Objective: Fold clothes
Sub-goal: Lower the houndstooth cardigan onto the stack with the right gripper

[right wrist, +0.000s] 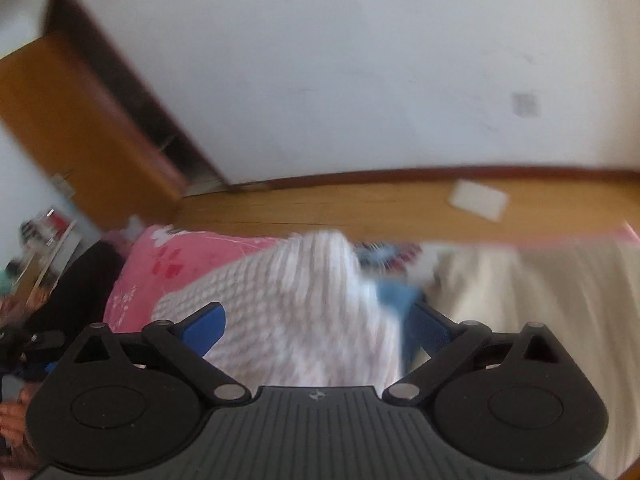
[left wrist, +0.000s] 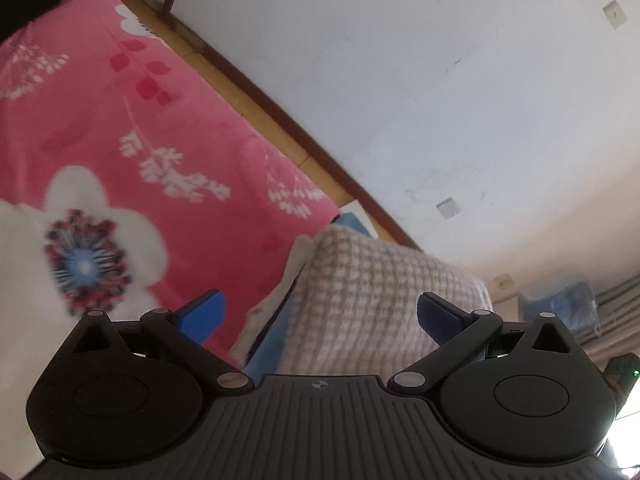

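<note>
**Checked knit lies between both sets of tongs on the pink bed**

Your left tongs (left wrist: pixel 320 316) stand apart with nothing clamped, the cream-and-brown checked knit garment (left wrist: pixel 384 300) bunched just beyond their blue pads (left wrist: pixel 438 318). Your right tongs (right wrist: pixel 316 324) are likewise spread, the same knit heaped between the pads, a blue cloth (right wrist: pixel 394 294) peeking from under its right edge; motion blur hides any contact. The spread probably suits gathering an edge for a fold, though how far folding has gone cannot be told. The garment rests on a pink flower-printed bedspread (left wrist: pixel 120 120); a cream sheet (right wrist: pixel 540 300) lies right. Beyond: wooden floor (right wrist: pixel 340 204), white wall (left wrist: pixel 440 60), brown wooden door (right wrist: pixel 72 120).
</note>
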The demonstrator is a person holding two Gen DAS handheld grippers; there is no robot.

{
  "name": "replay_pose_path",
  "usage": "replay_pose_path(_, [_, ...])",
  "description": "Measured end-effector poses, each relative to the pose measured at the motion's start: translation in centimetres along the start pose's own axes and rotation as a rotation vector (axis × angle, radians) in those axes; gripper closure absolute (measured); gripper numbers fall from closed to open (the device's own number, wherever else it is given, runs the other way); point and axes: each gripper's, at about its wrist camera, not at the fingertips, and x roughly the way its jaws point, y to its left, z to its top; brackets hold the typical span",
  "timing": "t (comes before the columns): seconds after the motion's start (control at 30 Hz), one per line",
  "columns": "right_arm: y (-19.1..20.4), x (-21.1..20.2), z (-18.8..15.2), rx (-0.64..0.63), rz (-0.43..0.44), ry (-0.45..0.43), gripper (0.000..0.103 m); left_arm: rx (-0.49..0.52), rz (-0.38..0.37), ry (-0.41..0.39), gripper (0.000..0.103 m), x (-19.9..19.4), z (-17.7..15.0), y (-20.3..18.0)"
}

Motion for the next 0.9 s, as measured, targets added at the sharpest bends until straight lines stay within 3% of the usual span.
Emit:
replay_pose_path(0.13, [-1.4, 4.5, 1.7, -0.114, 0.087, 0.078, 0.002, -0.050, -0.012, 0.003, 0.000, 3.4, 0.4, 1.0])
replay_pose_path(0.33, [-1.4, 8.0, 1.8, -0.107, 0.225, 0.236, 0.002, -0.157, -0.065, 0.042, 0.000, 5.9, 0.3, 2.9])
replay_pose_path(0.57, [-1.8, 8.3, 0.6, -0.020, 0.160, 0.233, 0.002, -0.145, -0.128, 0.059, 0.000, 7.0, -0.4, 2.7])
replay_pose_path(0.9, [-3.5, 11.8, -0.1, 0.148, 0.216, 0.335, 0.002, -0.141, -0.235, 0.095, 0.000, 11.1, 0.2, 2.7])
